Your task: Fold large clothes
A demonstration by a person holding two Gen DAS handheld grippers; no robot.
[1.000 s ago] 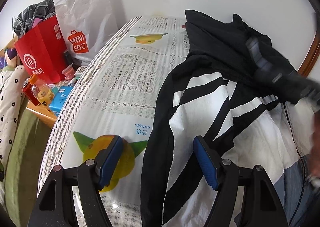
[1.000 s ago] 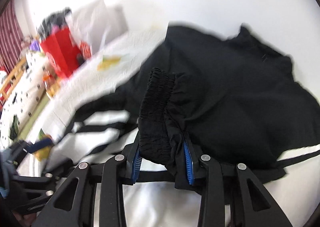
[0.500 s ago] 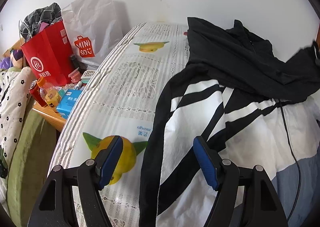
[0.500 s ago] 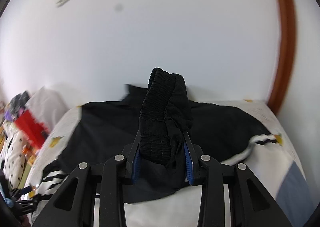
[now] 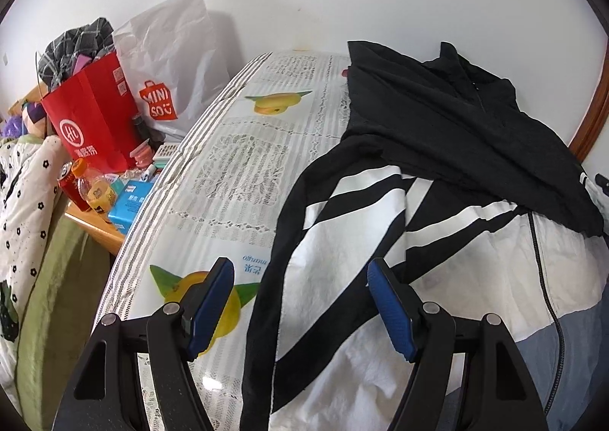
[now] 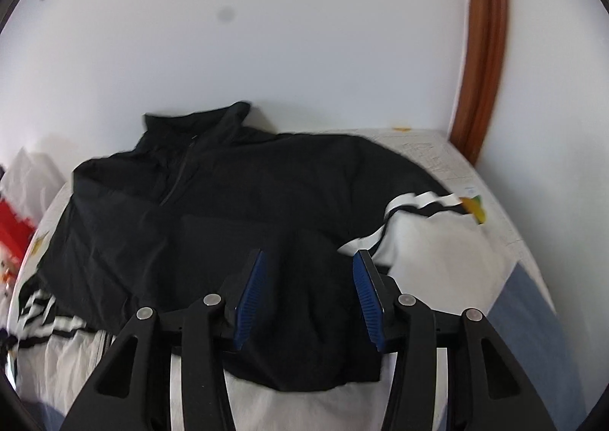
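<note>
A large black jacket with white panels and stripes [image 5: 456, 134] lies spread on a table under a fruit-print lace cloth [image 5: 243, 164]. My left gripper [image 5: 300, 301] hovers open over the jacket's left black edge, with nothing between its pads. In the right wrist view the jacket's black upper part [image 6: 228, 210] is folded across the white body. My right gripper [image 6: 308, 294] hangs just above that black cloth. Its jaws are opening, and the pads stand clear of the fabric lying under them.
A red paper bag [image 5: 91, 119] and a white Miniso bag [image 5: 171, 73] stand left of the table, with bottles [image 5: 95, 187] and a blue box [image 5: 129, 202] on a low wooden shelf. A white wall backs the table. A brown door frame [image 6: 483, 50] rises at the right.
My right gripper carried the black ribbed cuff across to the right side of the jacket and let it go; its jaws now stand wider. The left gripper has hardly moved.
</note>
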